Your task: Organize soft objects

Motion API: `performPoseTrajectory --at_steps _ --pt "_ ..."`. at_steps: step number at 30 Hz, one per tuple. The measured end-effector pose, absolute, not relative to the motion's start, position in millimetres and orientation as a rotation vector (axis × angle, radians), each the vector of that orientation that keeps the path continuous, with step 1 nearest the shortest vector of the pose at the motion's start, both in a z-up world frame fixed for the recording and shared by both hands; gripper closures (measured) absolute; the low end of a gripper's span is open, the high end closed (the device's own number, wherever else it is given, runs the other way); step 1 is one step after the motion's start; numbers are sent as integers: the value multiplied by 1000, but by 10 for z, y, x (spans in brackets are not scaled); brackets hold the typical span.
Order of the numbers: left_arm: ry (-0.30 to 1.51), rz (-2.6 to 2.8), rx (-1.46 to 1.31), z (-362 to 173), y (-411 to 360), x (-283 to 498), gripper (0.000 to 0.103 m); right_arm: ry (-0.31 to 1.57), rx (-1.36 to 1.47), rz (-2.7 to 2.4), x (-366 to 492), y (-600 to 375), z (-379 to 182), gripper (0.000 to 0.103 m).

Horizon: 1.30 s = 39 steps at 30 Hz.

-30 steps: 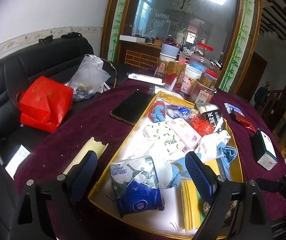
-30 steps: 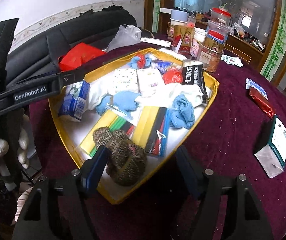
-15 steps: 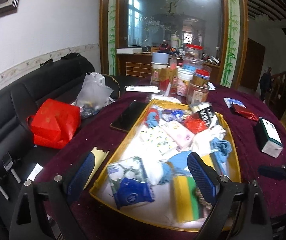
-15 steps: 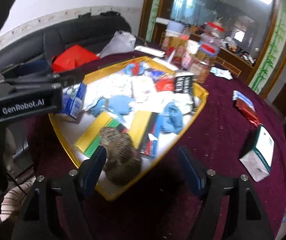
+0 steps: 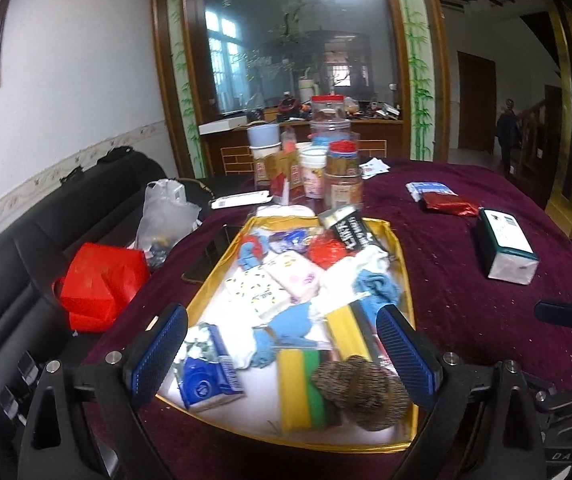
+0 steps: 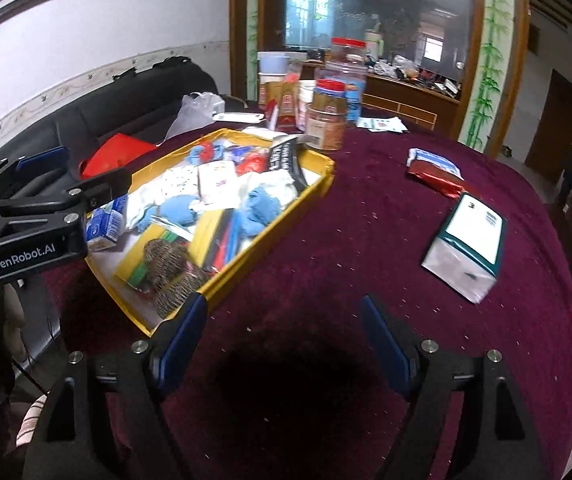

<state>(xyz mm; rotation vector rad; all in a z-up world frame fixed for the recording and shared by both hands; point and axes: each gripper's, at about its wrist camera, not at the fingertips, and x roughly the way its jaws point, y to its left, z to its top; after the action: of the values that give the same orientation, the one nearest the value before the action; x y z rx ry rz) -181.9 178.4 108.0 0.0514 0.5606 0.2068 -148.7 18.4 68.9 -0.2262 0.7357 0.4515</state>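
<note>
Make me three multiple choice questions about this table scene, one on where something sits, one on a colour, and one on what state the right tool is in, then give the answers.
1. Where does the green and white tissue box lie?
A. inside the yellow tray
B. on the maroon tablecloth, apart from the tray
C. on the black sofa

2. What colour is the bag on the sofa?
A. red
B. green
C. white

3. How does the right tool stand?
A. shut on a sponge
B. shut on the tissue box
C. jaws apart, nothing between them

Answers:
1 B: the box rests on the tablecloth, well to the right of the yellow tray.
2 A: the bag is bright red against the black seat.
3 C: only bare cloth shows between the opening jaws.
</note>
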Motion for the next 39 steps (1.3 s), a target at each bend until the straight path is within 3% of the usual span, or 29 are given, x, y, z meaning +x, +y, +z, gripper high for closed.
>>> performPoseTrajectory --at_steps 5,39 --pt "552 190 95 1128 1564 -1849 5 723 -185 428 -1535 -25 706 20" --pt "546 110 236 1171 791 -1851 3 710 -76 387 -1586 -599 686 16"
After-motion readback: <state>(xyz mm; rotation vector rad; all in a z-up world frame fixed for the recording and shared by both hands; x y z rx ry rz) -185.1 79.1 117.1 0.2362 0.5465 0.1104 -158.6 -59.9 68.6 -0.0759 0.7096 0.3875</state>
